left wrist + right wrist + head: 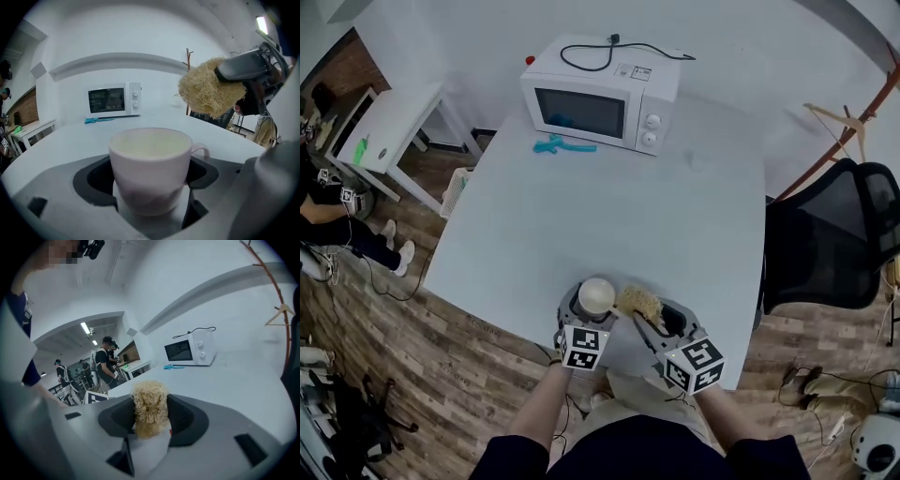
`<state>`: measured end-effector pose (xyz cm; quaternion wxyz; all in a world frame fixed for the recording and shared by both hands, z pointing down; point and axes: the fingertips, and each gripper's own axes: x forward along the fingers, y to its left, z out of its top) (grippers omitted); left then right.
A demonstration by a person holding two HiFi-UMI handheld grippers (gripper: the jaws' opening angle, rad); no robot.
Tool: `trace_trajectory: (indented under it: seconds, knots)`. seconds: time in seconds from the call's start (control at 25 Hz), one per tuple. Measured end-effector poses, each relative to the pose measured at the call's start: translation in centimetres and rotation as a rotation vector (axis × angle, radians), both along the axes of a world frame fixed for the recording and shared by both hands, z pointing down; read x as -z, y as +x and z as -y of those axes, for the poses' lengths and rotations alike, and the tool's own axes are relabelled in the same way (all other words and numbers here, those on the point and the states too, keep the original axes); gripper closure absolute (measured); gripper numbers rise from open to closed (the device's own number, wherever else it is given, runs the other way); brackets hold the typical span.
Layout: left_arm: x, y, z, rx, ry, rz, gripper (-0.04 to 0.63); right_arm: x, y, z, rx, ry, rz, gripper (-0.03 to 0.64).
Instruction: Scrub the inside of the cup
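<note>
A white table (694, 225) with a microwave (600, 94) stands on wood floor (459, 366). A black chair (834, 234) sits beside it.

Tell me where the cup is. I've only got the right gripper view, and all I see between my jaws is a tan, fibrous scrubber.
Observer: The white ceramic cup sits upright, clamped in the left gripper, near the table's front edge.
Operator: Is my scrubber inside it?
Observer: No. In the left gripper view the tan fibrous scrubber hangs above and to the right of the cup, clear of it.
Operator: Which way does the handle point?
Observer: The handle is at the cup's right in the left gripper view, the side where the scrubber hangs.
</note>
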<state>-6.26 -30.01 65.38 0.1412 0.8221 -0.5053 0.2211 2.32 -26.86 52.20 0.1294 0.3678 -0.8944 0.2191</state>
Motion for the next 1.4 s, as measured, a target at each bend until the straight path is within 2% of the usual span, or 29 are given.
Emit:
trace_trajectory:
  seconds: [0.4,0.8,1.12,1.36,1.4]
  knots:
    - [-0.4,0.5,1.9,0.004,0.043,-0.012,0.175,0.1,2.1,2.4,-0.106,-0.023,0.055,0.439]
    - [0.1,0.0,1.5,0.022,0.037,-0.027,0.172,0.9,1.5,1.3,-0.099,-0.005,0.055,0.439]
    - [1.9,-1.3,-1.3,0.041,0.043,-0.005,0.172,1.7,0.9,-1.8,-0.085,0.013,0.057,0.439]
    - [3.4,-2.0,-5.0,0.046,0.039,-0.032,0.177,2.3,0.5,-4.5,-0.094,0.029,0.067,0.439]
    - [3.8,-2.3,-5.6,0.056,0.049,-0.035,0.194,2.3,0.5,-5.0,-0.093,0.031,0.068,0.439]
